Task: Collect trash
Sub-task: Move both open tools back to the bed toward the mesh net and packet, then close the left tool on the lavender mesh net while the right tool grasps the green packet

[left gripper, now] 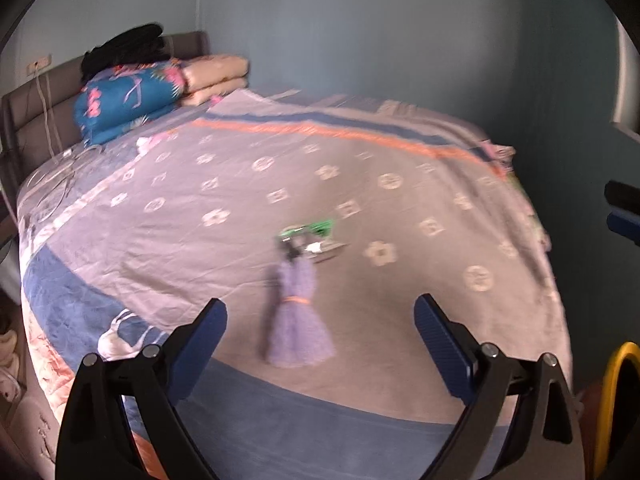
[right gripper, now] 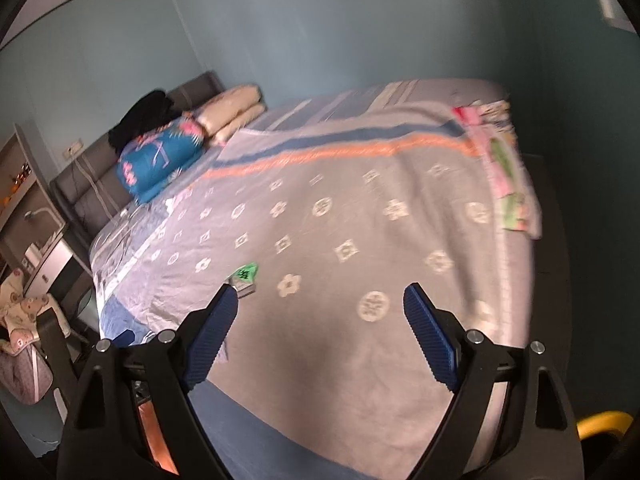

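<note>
A green-printed wrapper (left gripper: 310, 236) lies flat near the middle of the bedspread (left gripper: 224, 184), a grey cover patterned with pale flowers and squares; it is the one piece of trash that can be made out, and blur hides its lettering. Touching the wrapper on its near side lies a lilac doll dress (left gripper: 298, 320) with an orange waistband, spread out toward the foot of the bed. The left gripper (left gripper: 320, 320) hangs above the bedspread just short of the dress, its blue pads spread wide and holding nothing. In the right wrist view the wrapper (right gripper: 245, 276) sits just beyond the left fingertip of the right gripper (right gripper: 320, 308), whose jaws likewise stand wide apart and empty. Well beyond the wrapper, at the head of the bed, a folded blue floral quilt (left gripper: 128, 100) is stacked beside peach pillows (left gripper: 218, 78), with a black garment (left gripper: 128, 50) on top against the grey headboard (left gripper: 36, 96).
</note>
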